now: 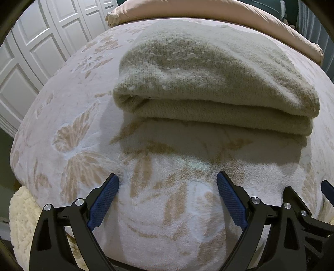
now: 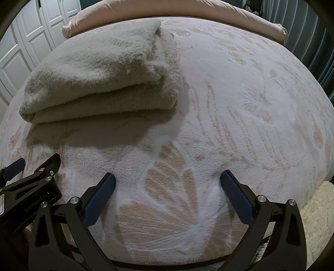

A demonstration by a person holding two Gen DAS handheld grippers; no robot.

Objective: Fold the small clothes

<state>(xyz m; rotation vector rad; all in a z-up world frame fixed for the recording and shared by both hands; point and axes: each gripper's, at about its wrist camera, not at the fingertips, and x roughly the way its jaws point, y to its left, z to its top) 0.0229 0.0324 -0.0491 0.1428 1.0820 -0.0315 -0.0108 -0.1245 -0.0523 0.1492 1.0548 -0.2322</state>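
Note:
A beige fuzzy knit garment (image 1: pixel 208 79) lies folded in a thick stack on the bed, straight ahead in the left wrist view and at upper left in the right wrist view (image 2: pixel 100 77). My left gripper (image 1: pixel 168 179) is open and empty, hovering over the bedspread just in front of the garment. My right gripper (image 2: pixel 168 177) is open and empty, to the right of the garment over a butterfly print. The left gripper (image 2: pixel 14 168) also shows at the left edge of the right wrist view.
The bed is covered by a white plush bedspread (image 1: pixel 167 208) with tan butterfly patterns. A pink pillow (image 2: pixel 187 10) lies along the far edge. White panelled closet doors (image 1: pixel 31 52) stand at left. A cream fluffy blanket (image 1: pixel 23 218) hangs at the bed's near corner.

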